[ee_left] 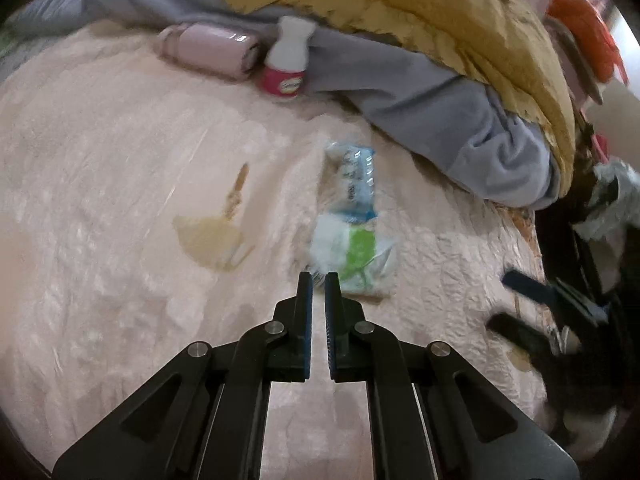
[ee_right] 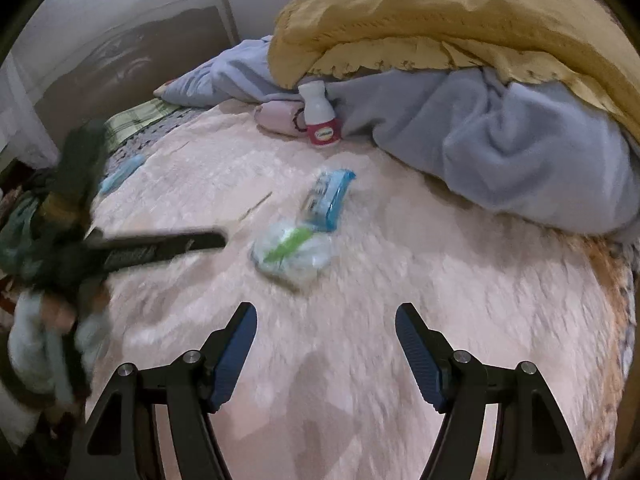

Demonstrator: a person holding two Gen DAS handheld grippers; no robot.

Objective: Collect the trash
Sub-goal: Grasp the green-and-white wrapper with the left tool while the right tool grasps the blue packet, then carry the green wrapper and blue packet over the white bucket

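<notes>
**Left fingers shut short of the wrapper — miss risk**

Left gripper (ee_left: 318, 280) sat nearest the lens, fingers pressed together with nothing visibly between them. Tips were at the near edge of the green-and-white wrapper (ee_left: 352, 258); couldn't tell if they'd nipped a corner of film or just touched it.

Right gripper (ee_right: 326, 316) had fingers spread, empty, hovering over bare pink bedspread (ee_right: 440, 300), wrapper ahead of it.

Trash locations: green-and-white wrapper mid-bed, blue-and-white packet (ee_left: 354, 178) just beyond and touching it, flat yellowish scrap (ee_left: 212, 240) to its left with a wooden stick (ee_left: 236, 192) beside it.

Risks, my read:
- Shut fingers pushing in would shove the wrapper across the plush instead of gripping it.
- Thin film slips or tears from a corner pinch.
- Tips could snag bedspread pile along with the film.
- White bottle (ee_left: 286, 60) and pink roll (ee_left: 208, 50) against the grey blanket (ee_left: 440, 112) may not be trash; wrong pick possible.
- Both views blurred, so aim was uncertain.
</notes>
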